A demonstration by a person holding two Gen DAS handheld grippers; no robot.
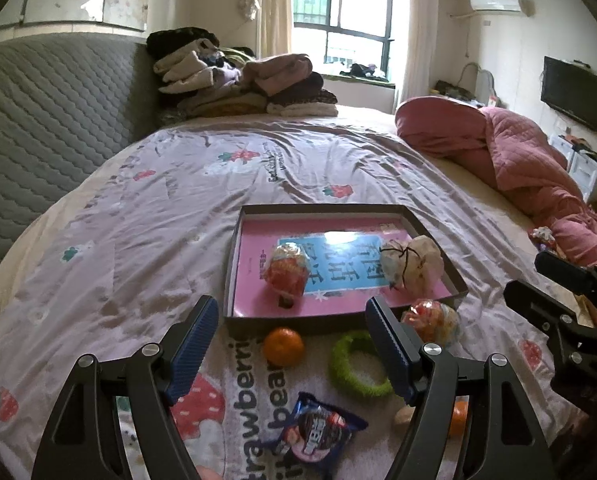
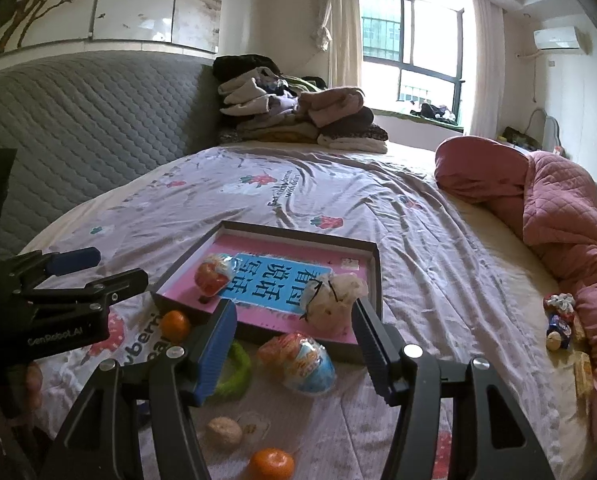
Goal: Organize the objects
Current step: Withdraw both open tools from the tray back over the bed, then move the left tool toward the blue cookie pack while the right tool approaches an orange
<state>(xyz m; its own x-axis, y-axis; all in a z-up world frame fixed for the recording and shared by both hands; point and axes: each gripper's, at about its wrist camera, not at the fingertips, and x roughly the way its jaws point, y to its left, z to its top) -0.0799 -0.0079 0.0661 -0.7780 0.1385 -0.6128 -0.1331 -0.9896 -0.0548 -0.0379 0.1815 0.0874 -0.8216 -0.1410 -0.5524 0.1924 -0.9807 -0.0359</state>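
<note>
A shallow dark cardboard tray (image 1: 234, 248) with a pink-and-blue printed sheet lining it lies on the strawberry-print bedsheet (image 1: 146, 208). Two things sit inside it: one clear-wrapped orange snack bag (image 1: 288, 270) and one white crinkled bag tied with black string (image 1: 412, 264). Just outside the tray's near edge lie a second clear-wrapped orange snack bag (image 2: 298, 360), one fuzzy green ring (image 1: 352, 364), two small oranges (image 1: 283, 346) (image 2: 271, 465), one walnut (image 2: 224, 432) and one dark blue foil snack packet (image 1: 318, 432). The left gripper (image 1: 290, 344) hovers over these with jaws spread wide, holding nothing. The right gripper (image 2: 294, 340) also stands well apart and empty, the snack bag lying below between its blue pads (image 2: 216, 354), untouched.
</note>
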